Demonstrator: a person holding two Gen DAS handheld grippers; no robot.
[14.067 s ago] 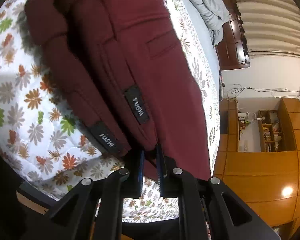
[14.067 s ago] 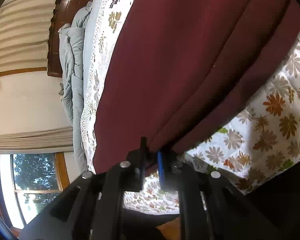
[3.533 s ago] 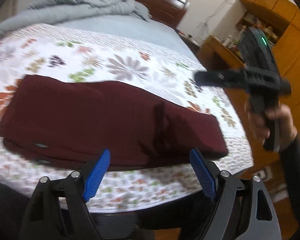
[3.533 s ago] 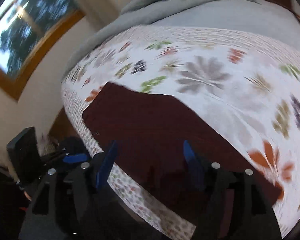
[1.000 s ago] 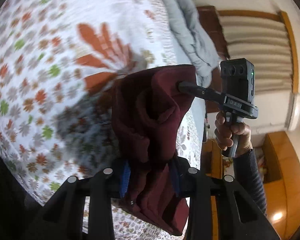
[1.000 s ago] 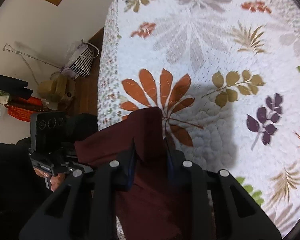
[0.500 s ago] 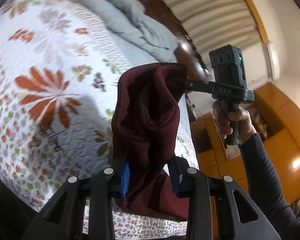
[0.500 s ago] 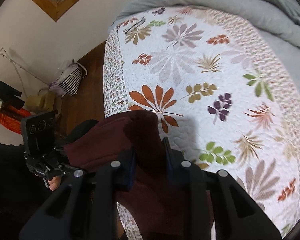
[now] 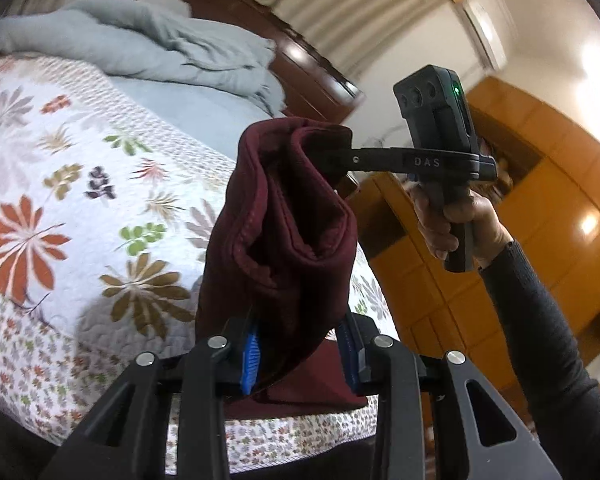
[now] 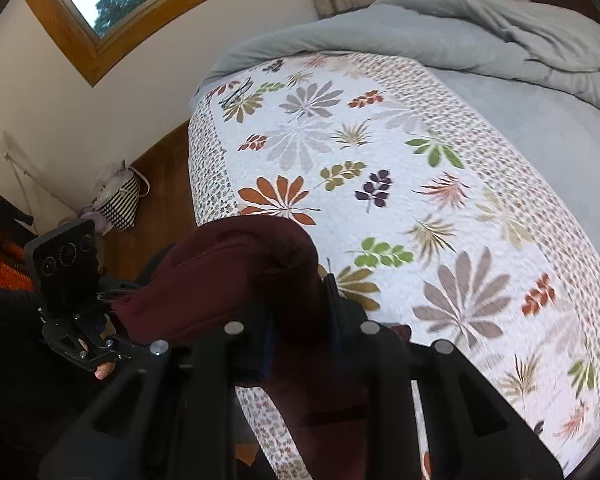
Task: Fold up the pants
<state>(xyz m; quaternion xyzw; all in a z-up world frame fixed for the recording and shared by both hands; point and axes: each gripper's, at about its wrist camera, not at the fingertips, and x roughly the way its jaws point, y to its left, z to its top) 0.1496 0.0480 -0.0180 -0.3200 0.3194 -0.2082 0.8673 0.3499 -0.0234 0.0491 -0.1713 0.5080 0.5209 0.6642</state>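
You have the dark maroon fabric pants (image 9: 284, 236), already folded into a thick bundle, lifted clear of the white quilted bedspread with its floral print (image 9: 60, 184) and slung between your two tools. The left gripper (image 9: 302, 354) has its blue-padded fingers (image 9: 251, 356) pinching one end of the bundle, the cloth bulging up and forward from between them. The right gripper (image 10: 300, 336) has its fingers clamped on the other end; from the left wrist view you can see that tool (image 9: 436, 160) biting the far upper corner of the cloth, with your hand (image 9: 452, 224) on its handle.

The step in hand looks like carrying the bundle over for another fold or a set-down on the bed. To do it well, keep both pinches firm, because several layers are stacked between the fingers and the inner ones can slip out. Hold the two ends level with each other so the span between the fingers does not twist or sag open. Bring the hanging edge, below the left fingers, onto the bedspread first, then lay the rest down away from it. Release only once the cloth lies flat and its weight is fully on the bed.
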